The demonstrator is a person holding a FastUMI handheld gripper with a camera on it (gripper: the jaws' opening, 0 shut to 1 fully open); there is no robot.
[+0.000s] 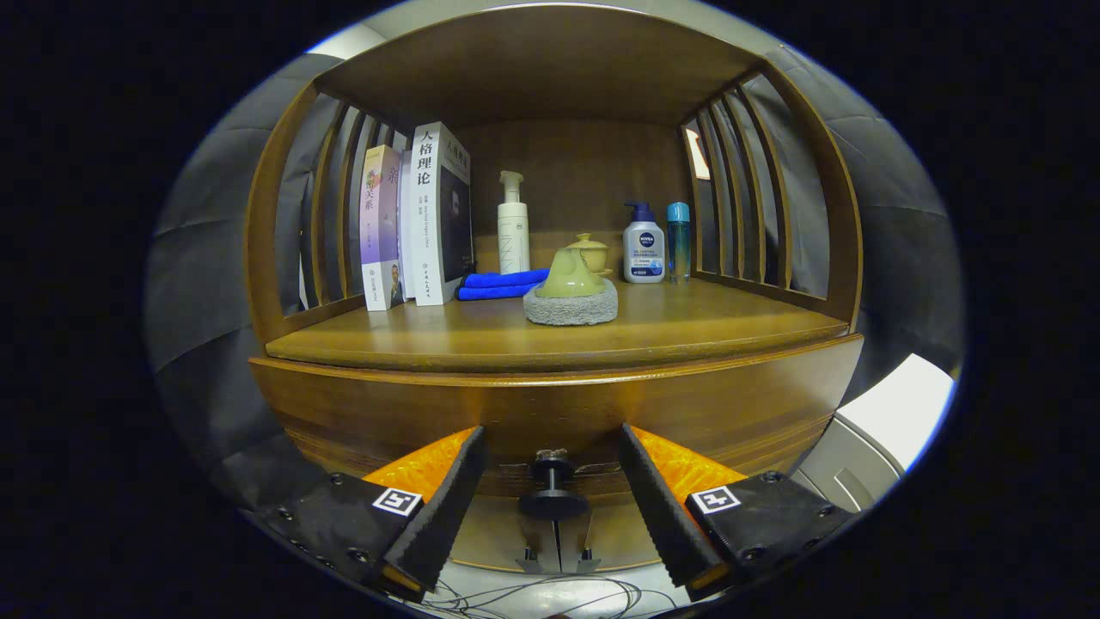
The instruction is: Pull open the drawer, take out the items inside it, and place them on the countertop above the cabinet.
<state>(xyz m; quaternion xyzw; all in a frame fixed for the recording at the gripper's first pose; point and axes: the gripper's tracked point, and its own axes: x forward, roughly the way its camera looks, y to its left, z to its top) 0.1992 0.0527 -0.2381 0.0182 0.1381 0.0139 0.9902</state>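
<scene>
So the drawer [550,413] is seen shut, its front flush under the counter [481,340], and the knob [553,490] is taken as the landmark here. Up left of the knob, books [417,219] are stood on the counter, with a blue cloth [501,284] laid beside them. Straight above the knob a scrubber [571,294] is parked near the counter's front edge, a white pump bottle [513,225] behind it. Up right, two more bottles [655,245] are lined up. The claw [554,507] is held released, fingers spread either side of the knob, not touching it. The knob's stem is pointed straight back at the claw. Whether those counter things came from the drawer can't be told.
</scene>
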